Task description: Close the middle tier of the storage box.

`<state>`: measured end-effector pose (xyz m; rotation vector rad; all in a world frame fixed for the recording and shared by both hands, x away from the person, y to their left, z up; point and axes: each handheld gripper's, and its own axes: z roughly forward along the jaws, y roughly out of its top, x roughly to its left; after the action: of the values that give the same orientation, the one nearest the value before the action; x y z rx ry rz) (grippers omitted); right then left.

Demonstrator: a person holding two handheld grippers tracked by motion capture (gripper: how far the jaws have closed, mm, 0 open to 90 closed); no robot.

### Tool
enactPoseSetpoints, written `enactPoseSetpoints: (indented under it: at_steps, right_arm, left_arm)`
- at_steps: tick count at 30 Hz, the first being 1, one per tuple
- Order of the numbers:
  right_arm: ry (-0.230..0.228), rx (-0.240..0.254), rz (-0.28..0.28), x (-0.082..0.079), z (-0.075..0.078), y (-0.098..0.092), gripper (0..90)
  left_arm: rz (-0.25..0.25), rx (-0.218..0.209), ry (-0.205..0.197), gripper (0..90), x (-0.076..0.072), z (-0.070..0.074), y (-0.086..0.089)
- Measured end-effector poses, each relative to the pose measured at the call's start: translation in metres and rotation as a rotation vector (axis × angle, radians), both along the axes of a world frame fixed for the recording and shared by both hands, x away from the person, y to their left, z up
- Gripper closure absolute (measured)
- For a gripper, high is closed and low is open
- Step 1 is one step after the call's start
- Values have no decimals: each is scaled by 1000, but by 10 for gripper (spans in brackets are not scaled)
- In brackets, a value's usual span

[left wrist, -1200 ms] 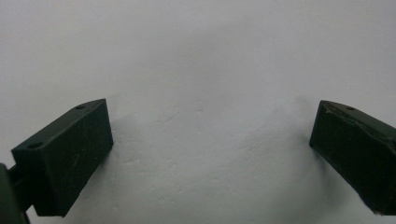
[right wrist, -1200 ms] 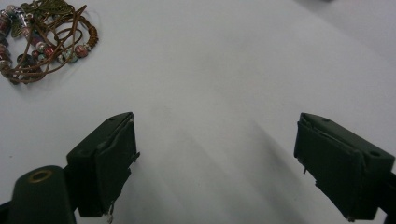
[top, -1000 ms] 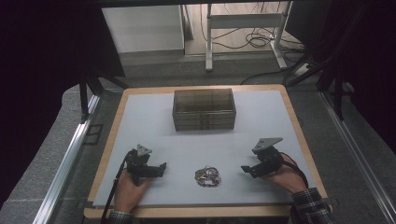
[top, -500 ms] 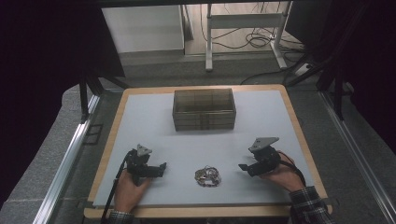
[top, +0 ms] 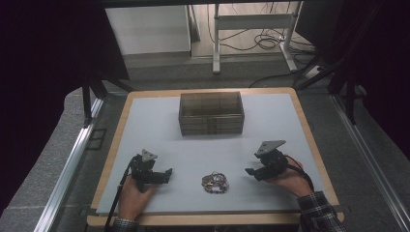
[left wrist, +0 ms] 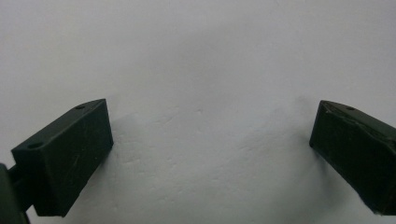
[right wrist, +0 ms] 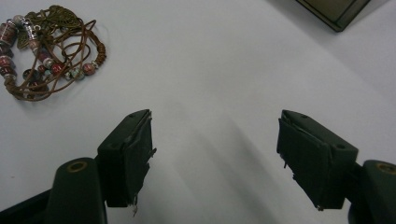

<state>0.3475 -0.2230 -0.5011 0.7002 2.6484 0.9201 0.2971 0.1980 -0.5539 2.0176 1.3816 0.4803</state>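
Since the beaded cord bracelet (top: 215, 182) lies in a loose tangle on the white counter (top: 270, 125), between my two tongs and well short of the compartmented box (top: 211, 113), a careless pinch could catch one loop and drag the rest, or push the beads aside. My right tongs (top: 250, 171), just right of the bracelet, have just been closing a little but remain fairly wide with nothing between them; my left tongs (top: 167, 172), left of the bracelet, gape wide and empty over bare counter. I can read no writing or brand anywhere.
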Motion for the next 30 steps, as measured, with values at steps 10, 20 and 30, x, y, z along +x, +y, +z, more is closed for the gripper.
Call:
enactPoseSetpoints:
  at_steps: [10, 20, 30]
  right_arm:
    - [-16, -2, 12, 2, -2, 6, 260]
    - [-52, -11, 26, 0, -2, 13, 298]
    - [-116, -36, 58, -1, 2, 21, 328]
  left_arm:
    - [0, 0, -1, 0, 0, 0, 0]
    - [0, -1, -1, 0, 0, 0, 0]
    - [-1, -2, -2, 0, 0, 0, 0]
